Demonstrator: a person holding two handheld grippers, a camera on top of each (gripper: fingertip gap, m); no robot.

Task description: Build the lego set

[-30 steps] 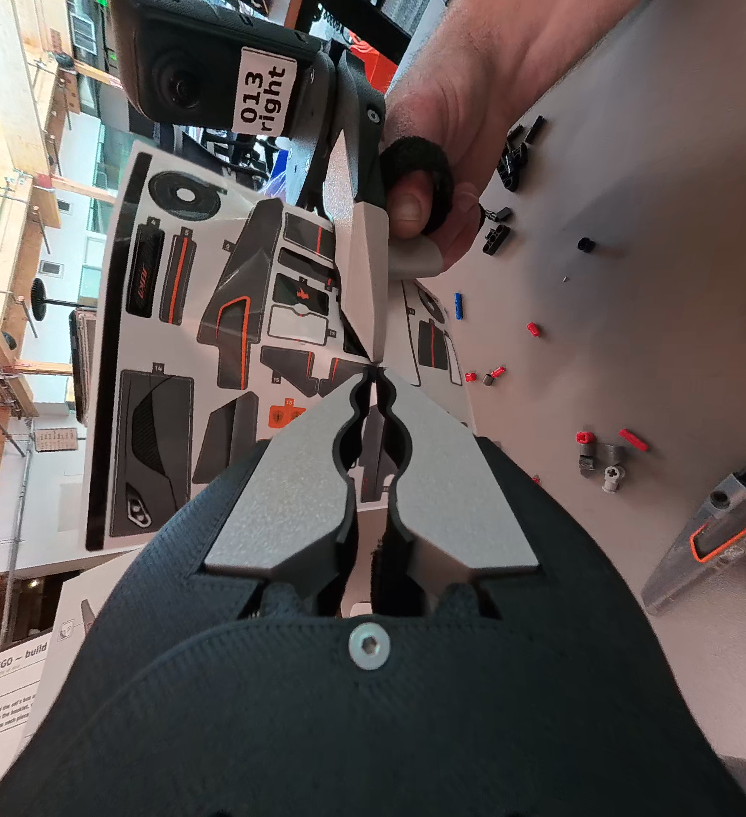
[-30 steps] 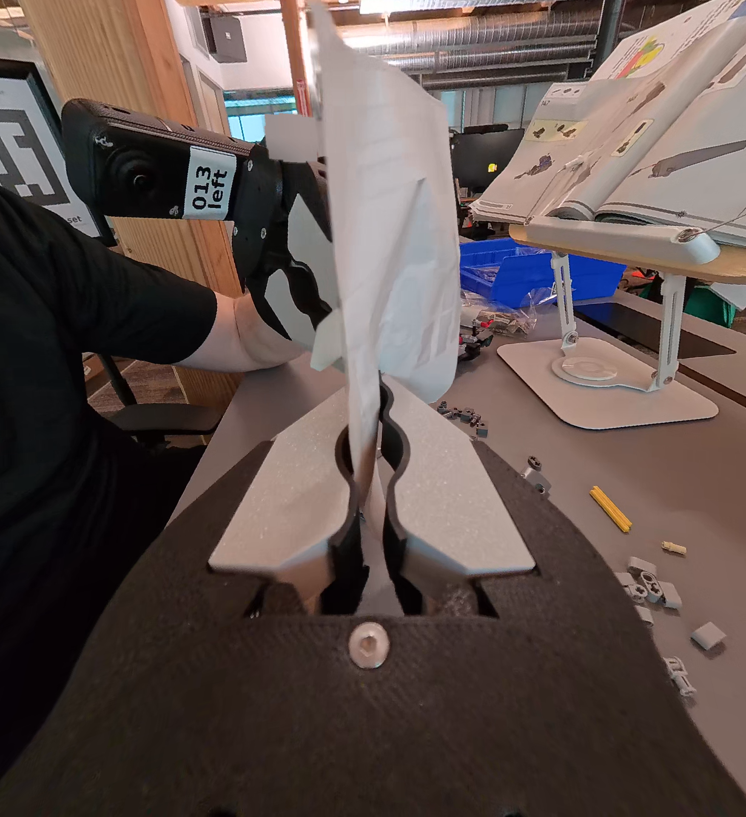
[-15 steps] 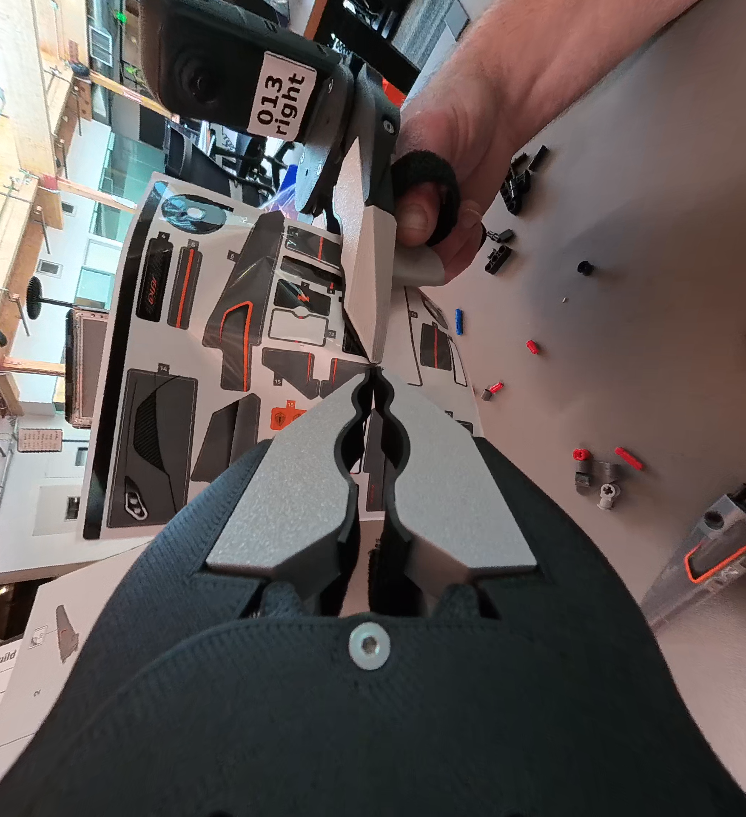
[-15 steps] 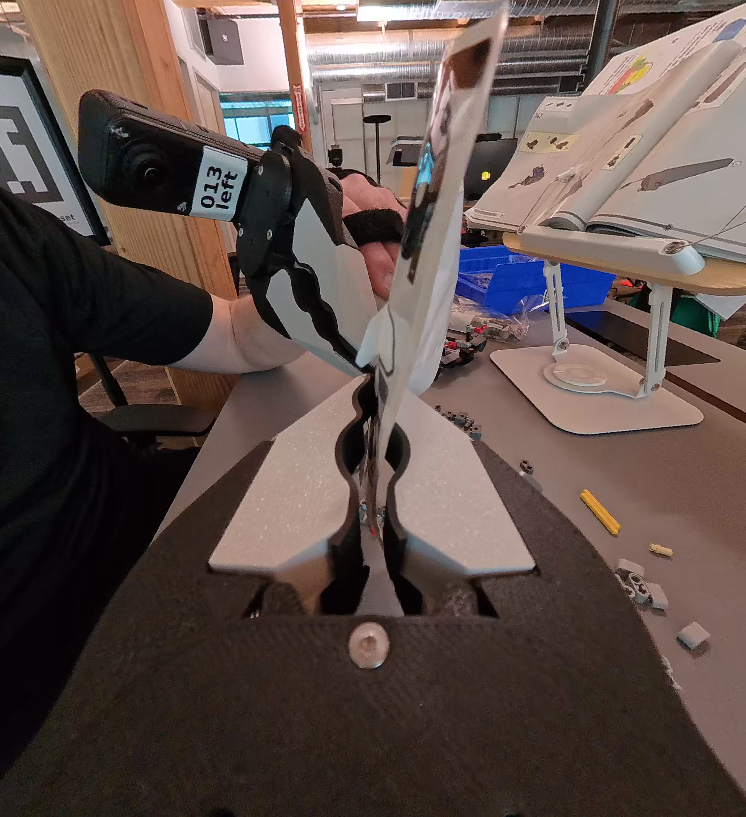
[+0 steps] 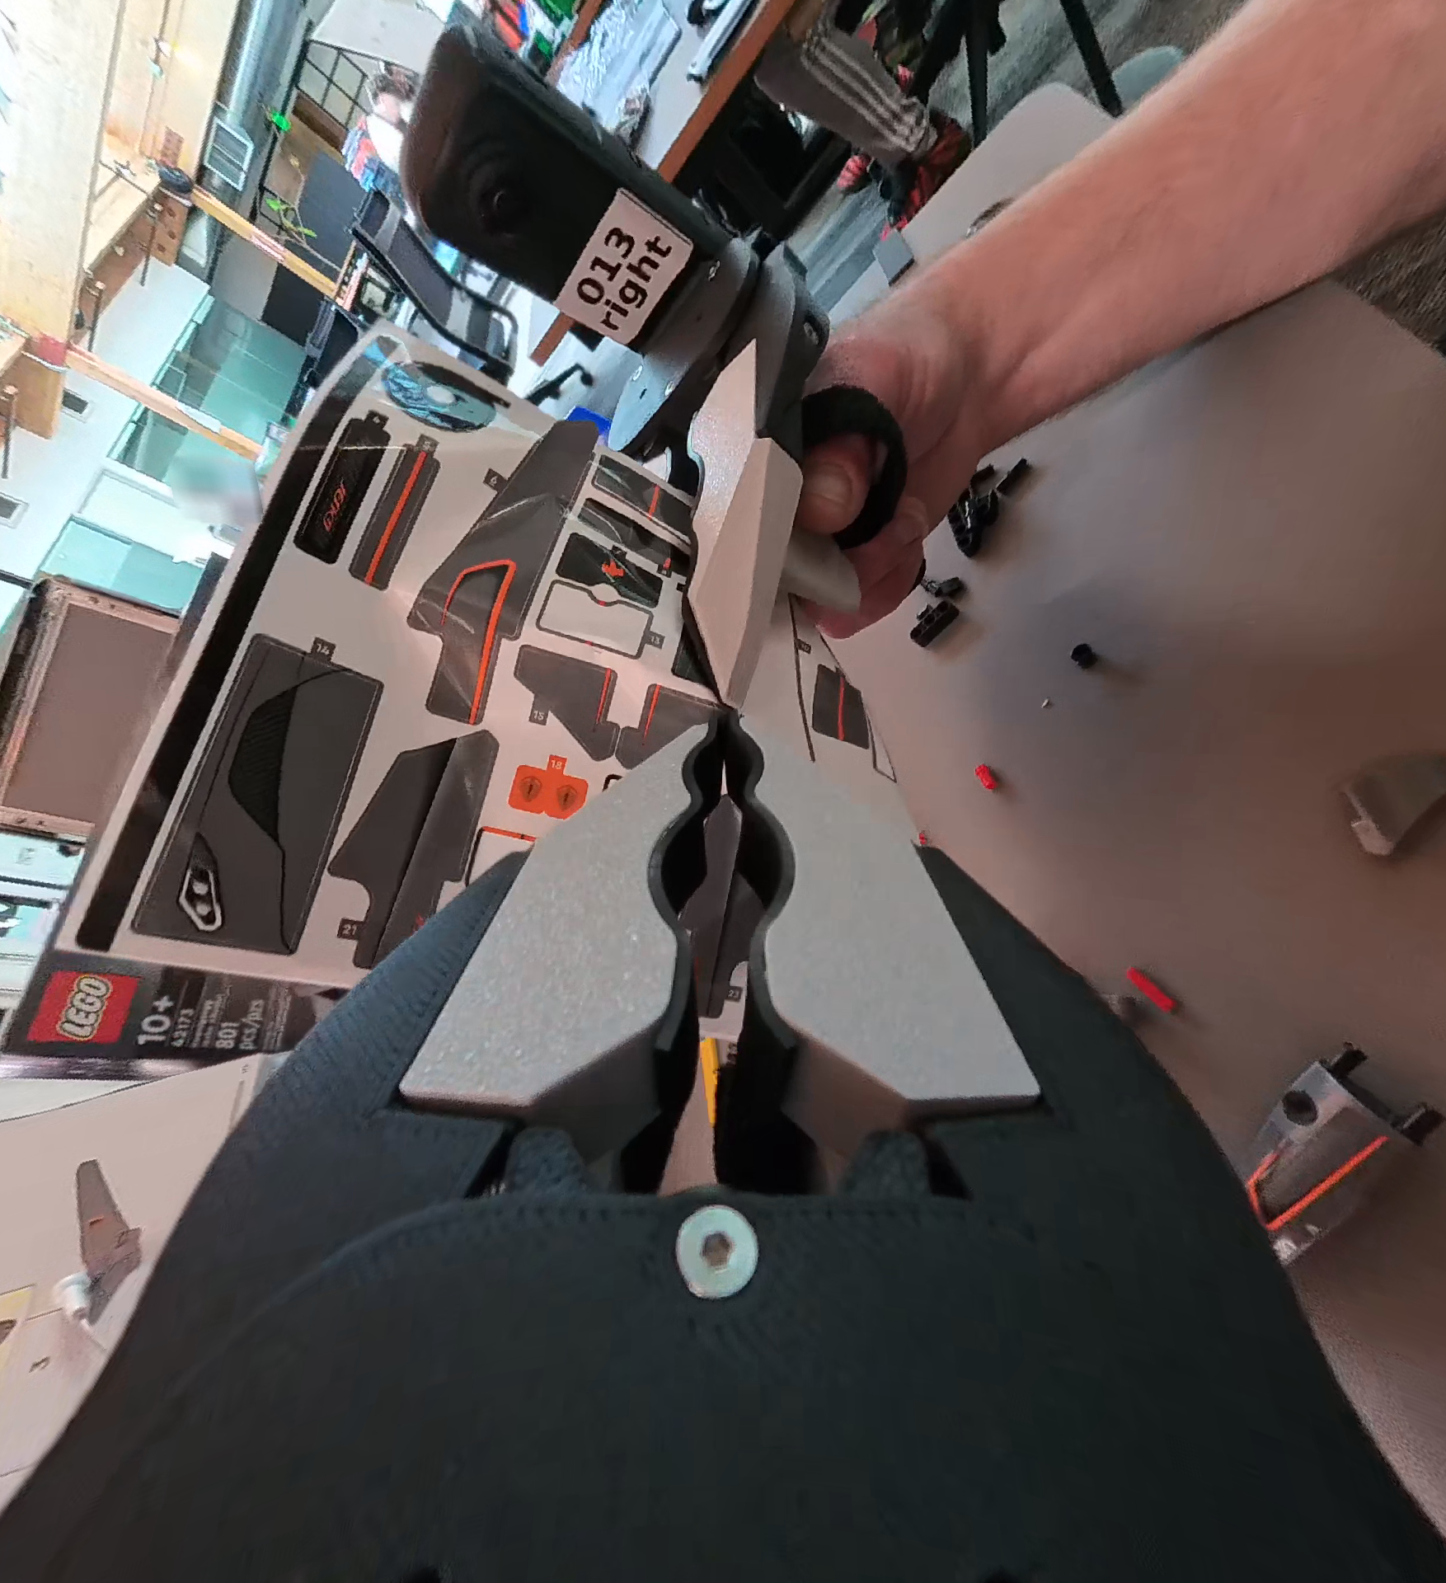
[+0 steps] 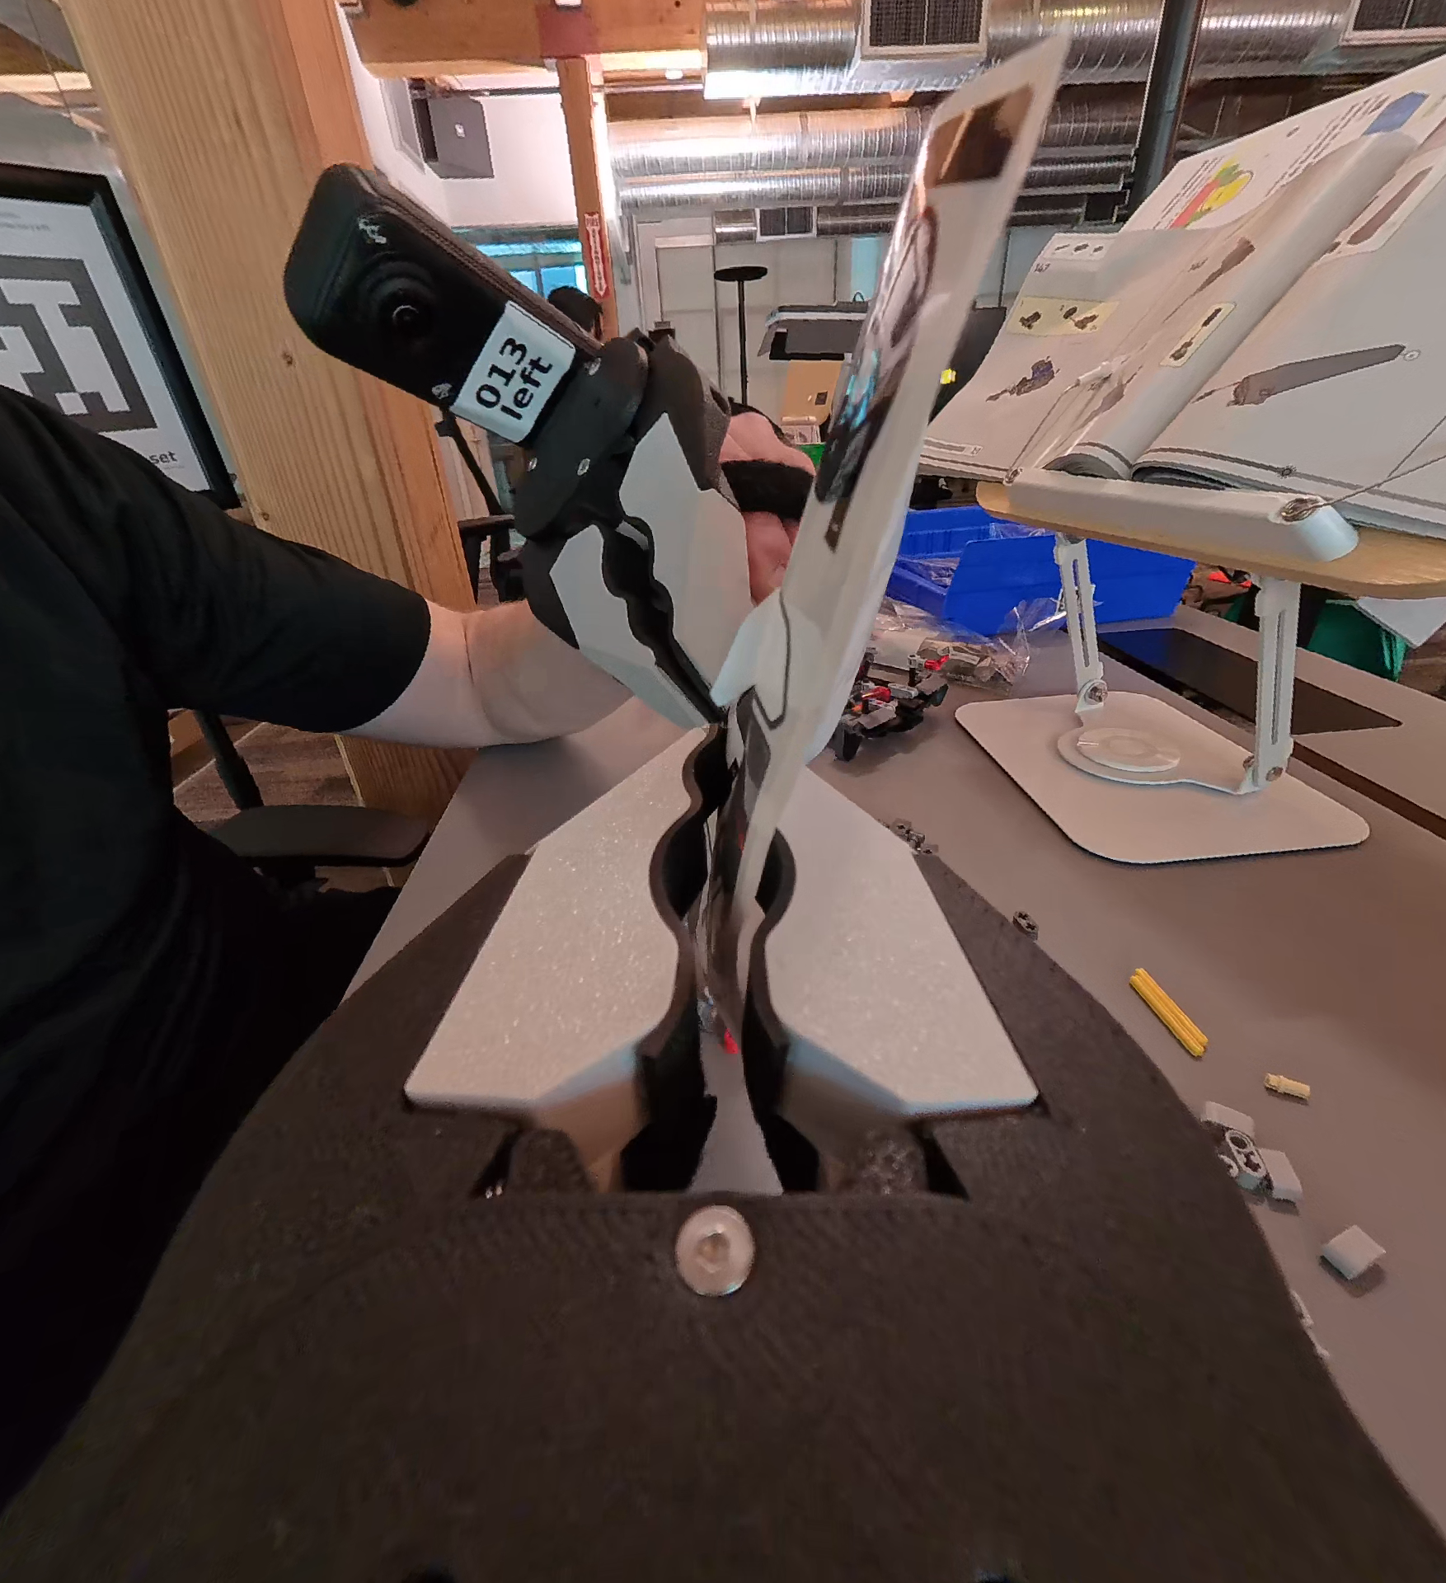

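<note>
A white sticker sheet (image 5: 411, 685) with dark grey and orange stickers is held upright above the grey table. In the right wrist view it shows nearly edge-on (image 6: 899, 385), leaning to the right. My right gripper (image 6: 724, 745) is shut on the sheet's lower edge. My left gripper (image 5: 724, 732) is shut on the sheet at its tips, which meet the right gripper's tips (image 5: 732, 685). The left gripper also shows in the right wrist view (image 6: 702, 702), touching the sheet's edge. Whether it pinches a single sticker or the whole sheet is hidden.
A grey panel with an orange line (image 5: 1319, 1173), a grey curved piece (image 5: 1400, 797), red pins (image 5: 1150, 989) and black pins (image 5: 976, 505) lie on the table. An instruction book on a white stand (image 6: 1156, 771), a blue bin (image 6: 1002, 565), a part-built model (image 6: 882, 711) and yellow axles (image 6: 1167, 1011) are at the right. The tips of both grippers are at nearly the same place.
The sheet has turned and now leans right in the right wrist view, nearly edge-on. Both grippers have kept their hold and tilted together.
</note>
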